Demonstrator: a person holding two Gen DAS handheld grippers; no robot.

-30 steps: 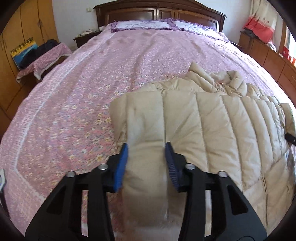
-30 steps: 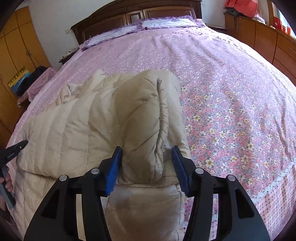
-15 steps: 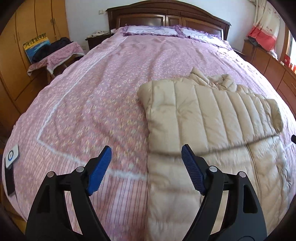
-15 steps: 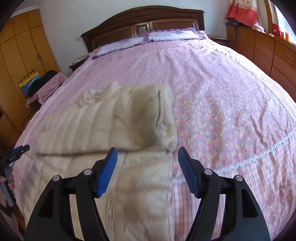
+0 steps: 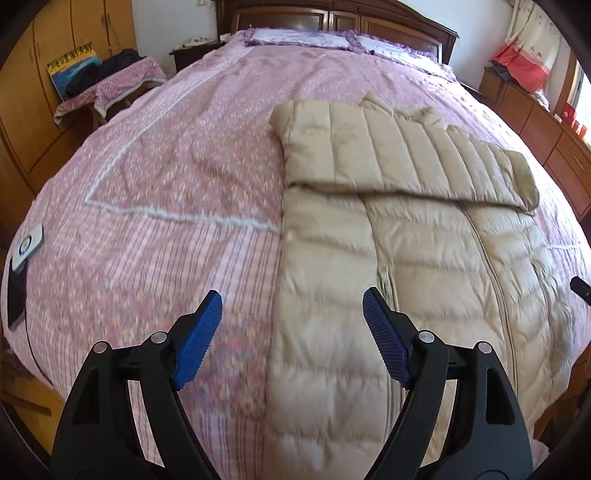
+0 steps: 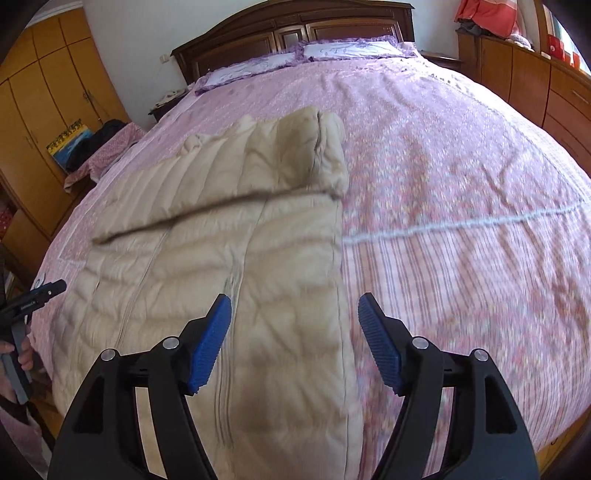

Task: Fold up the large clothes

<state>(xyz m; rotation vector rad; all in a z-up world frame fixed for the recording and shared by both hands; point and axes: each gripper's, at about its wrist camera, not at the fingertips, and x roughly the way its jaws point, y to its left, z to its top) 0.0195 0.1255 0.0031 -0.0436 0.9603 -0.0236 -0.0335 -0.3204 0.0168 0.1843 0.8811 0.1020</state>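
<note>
Your jacket (image 5: 424,258) lies flat on the bed (image 5: 166,184), its long axis running from the foot edge up toward the headboard (image 6: 295,29). The collar end points at the headboard, the hem hangs at the foot edge nearest you. Both sleeves are folded across the chest, making a band that crosses the jacket side to side about a third of the way down from the collar. The zipper runs lengthwise down the middle.

Your left gripper (image 5: 291,332) stands wide, pads apart, holding nothing; it hangs over the jacket's left long edge, one pad above the bedspread, the other above the quilting. Your right gripper (image 6: 293,332) is opening, nothing pressed between its pads, over the jacket's right long edge.

Bare bedspread lies open on both sides of the jacket and beyond the collar up to the pillows (image 6: 343,50). A small white device (image 5: 26,247) sits at the bed's left edge near the foot corner.
</note>
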